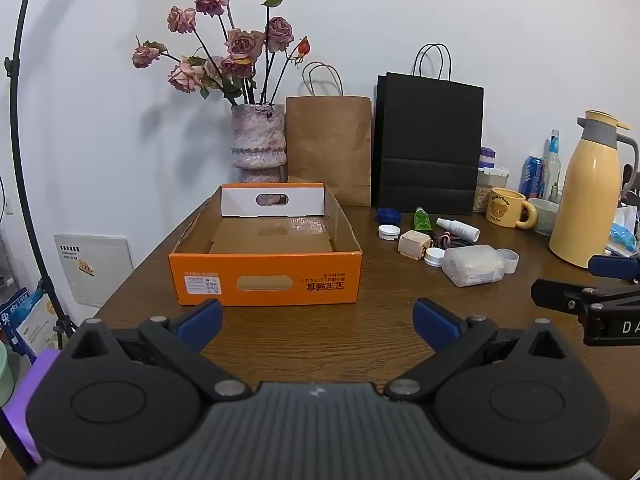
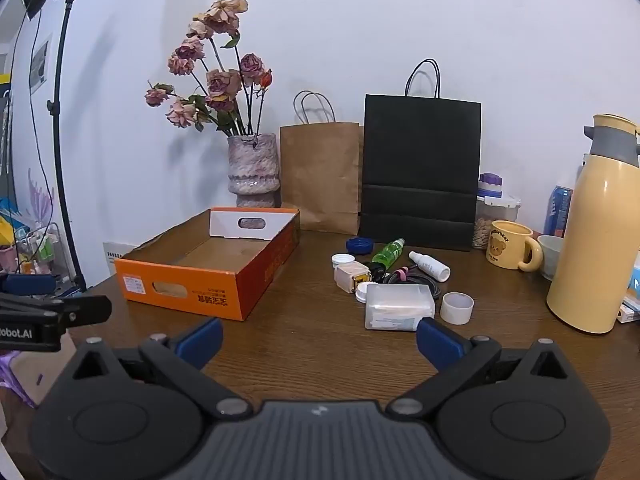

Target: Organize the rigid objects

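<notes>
An empty orange cardboard box [image 1: 264, 280] [image 2: 188, 290] sits on the wooden table. To its right lies a cluster of small items: a clear plastic container [image 1: 472, 266] [image 2: 400, 312], a white cap [image 2: 457, 307], a beige cube [image 1: 414, 245] [image 2: 352, 277], a green bottle [image 1: 422, 219] [image 2: 388, 253], a white spray bottle [image 1: 458, 229] [image 2: 430, 266], a blue lid [image 2: 360, 245] and a black cable [image 2: 412, 278]. My left gripper [image 1: 318, 322] is open and empty in front of the box. My right gripper [image 2: 320, 340] is open and empty, near the container.
A vase of dried roses [image 1: 259, 142], a brown paper bag [image 1: 328, 148] and a black paper bag [image 1: 428, 148] stand against the wall. A yellow mug [image 2: 512, 245], a yellow thermos [image 2: 592, 240], a bowl and bottles stand at the right. A light stand [image 2: 60, 120] is left.
</notes>
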Available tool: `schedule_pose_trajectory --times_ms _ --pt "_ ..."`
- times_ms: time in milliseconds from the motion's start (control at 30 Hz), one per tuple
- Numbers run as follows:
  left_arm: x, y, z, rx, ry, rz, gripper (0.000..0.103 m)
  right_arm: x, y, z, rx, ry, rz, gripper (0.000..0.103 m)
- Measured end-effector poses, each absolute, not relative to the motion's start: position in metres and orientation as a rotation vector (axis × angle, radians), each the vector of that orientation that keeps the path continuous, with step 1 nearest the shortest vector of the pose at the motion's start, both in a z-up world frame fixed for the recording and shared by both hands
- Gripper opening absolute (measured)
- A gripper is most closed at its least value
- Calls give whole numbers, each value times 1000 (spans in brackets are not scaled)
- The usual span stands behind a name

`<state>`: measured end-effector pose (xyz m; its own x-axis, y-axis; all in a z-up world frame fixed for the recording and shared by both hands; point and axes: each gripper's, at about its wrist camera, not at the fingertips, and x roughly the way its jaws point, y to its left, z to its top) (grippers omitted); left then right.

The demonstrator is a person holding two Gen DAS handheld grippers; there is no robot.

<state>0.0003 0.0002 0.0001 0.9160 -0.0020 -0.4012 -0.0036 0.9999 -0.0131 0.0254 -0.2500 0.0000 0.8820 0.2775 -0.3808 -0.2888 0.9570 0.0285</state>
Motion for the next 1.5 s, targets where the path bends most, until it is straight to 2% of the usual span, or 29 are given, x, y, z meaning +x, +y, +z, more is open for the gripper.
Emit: schedule_pose_trajectory --times_ms 1500 --pt "3 2 -2 -20 416 2 103 21 -248 3 -36 383 296 103"
